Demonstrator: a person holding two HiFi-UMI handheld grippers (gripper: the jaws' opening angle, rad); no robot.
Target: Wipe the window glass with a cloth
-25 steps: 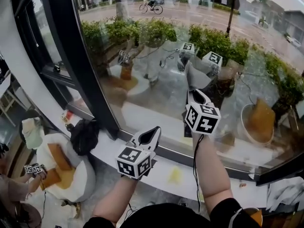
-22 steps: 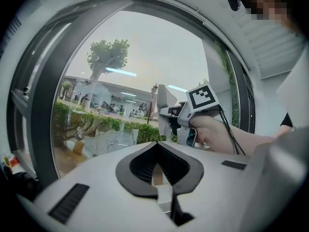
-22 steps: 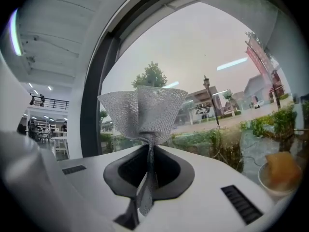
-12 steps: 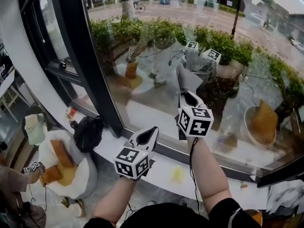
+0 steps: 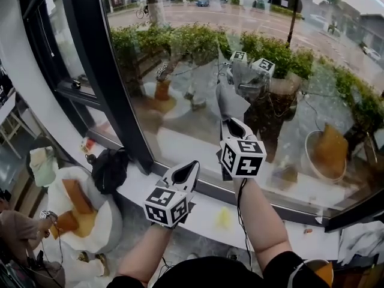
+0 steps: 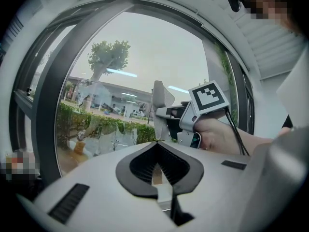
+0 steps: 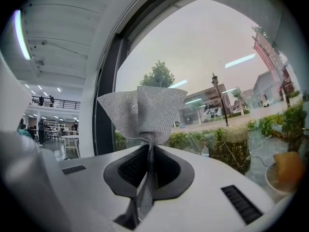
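Note:
The window glass (image 5: 180, 59) fills the head view, with hedges and a street beyond it. My right gripper (image 5: 231, 125) is raised in front of the pane, shut on a grey mesh cloth (image 5: 227, 101) that fans out above the jaws toward the glass. In the right gripper view the cloth (image 7: 142, 111) is pinched between the jaws of the right gripper (image 7: 147, 146). My left gripper (image 5: 187, 171) hovers lower, over the sill, shut with nothing in it. The left gripper view shows its closed tips (image 6: 157, 142), with the right gripper (image 6: 190, 122) and cloth (image 6: 161, 100) ahead.
A thick black window post (image 5: 102, 71) stands left of the pane. The white sill (image 5: 198, 212) runs below the glass. A black bag (image 5: 108, 170) lies at its left end. A white seat with an orange cushion (image 5: 78, 209) and a person (image 5: 18, 239) are lower left.
My right gripper has carried the cloth leftward and a little down across the glass. The left gripper has hardly moved.

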